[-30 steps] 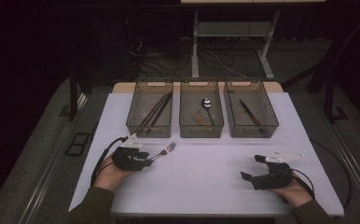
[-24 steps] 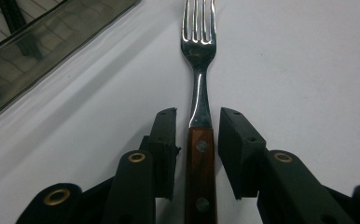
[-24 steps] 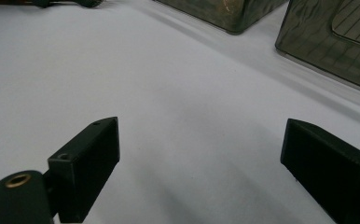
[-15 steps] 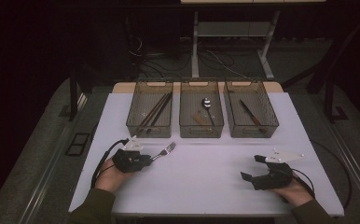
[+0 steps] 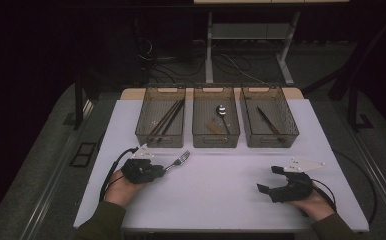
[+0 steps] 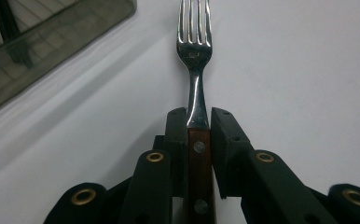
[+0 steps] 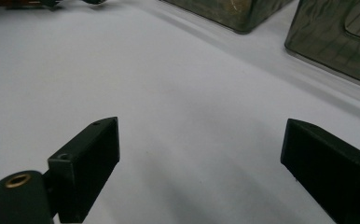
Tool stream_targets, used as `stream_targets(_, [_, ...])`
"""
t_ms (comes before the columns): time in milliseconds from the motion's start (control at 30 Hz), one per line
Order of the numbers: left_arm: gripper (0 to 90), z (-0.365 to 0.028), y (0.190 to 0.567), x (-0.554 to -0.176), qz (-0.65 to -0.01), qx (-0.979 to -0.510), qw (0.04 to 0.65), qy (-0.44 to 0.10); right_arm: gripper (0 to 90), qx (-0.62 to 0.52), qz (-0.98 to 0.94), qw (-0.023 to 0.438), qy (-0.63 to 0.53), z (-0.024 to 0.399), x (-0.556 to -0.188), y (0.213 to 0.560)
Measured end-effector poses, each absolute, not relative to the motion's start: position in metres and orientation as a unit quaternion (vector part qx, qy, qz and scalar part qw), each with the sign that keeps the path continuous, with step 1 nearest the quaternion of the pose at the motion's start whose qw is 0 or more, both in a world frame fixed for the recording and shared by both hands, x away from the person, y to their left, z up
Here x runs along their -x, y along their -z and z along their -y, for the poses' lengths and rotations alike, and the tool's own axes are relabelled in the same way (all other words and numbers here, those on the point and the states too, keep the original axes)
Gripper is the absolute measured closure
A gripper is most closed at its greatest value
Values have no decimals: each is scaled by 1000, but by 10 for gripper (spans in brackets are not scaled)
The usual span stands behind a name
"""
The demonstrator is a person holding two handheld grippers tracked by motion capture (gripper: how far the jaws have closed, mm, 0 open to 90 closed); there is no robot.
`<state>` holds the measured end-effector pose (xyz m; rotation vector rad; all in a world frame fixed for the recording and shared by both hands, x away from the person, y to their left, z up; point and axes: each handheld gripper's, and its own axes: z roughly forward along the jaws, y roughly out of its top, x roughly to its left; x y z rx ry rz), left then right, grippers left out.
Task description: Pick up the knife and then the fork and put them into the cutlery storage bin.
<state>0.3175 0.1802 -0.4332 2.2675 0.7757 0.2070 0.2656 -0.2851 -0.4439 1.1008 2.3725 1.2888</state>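
Left gripper (image 6: 199, 140): jaws have just closed onto the wooden handle of the fork (image 6: 196, 65), pinching it low over the white surface (image 5: 221, 190). Right gripper (image 5: 276, 181): jaws spread, empty. Beyond: three mesh bins (image 5: 216, 142) holding cutlery.

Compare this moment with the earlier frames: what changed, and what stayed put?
The left gripper has just been closing its fingers on the fork, now gripped by its wooden handle. The right gripper stayed open on the table; the three bins are unchanged.
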Motion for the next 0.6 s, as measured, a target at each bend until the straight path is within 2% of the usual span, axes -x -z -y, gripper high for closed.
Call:
stream_targets(300, [780, -145, 413, -304, -283, -878, 378, -83, 111, -378, -795, 96, -464, 265, -273, 424])
stream_targets(467, [780, -123, 403, -299, -272, -873, 396, -85, 154, -384, -779, 85, -488, 250, -280, 416])
stream_targets(600, [780, -104, 397, -296, -256, -874, 405, -83, 226, -389, -770, 72, -501, 241, -290, 413])
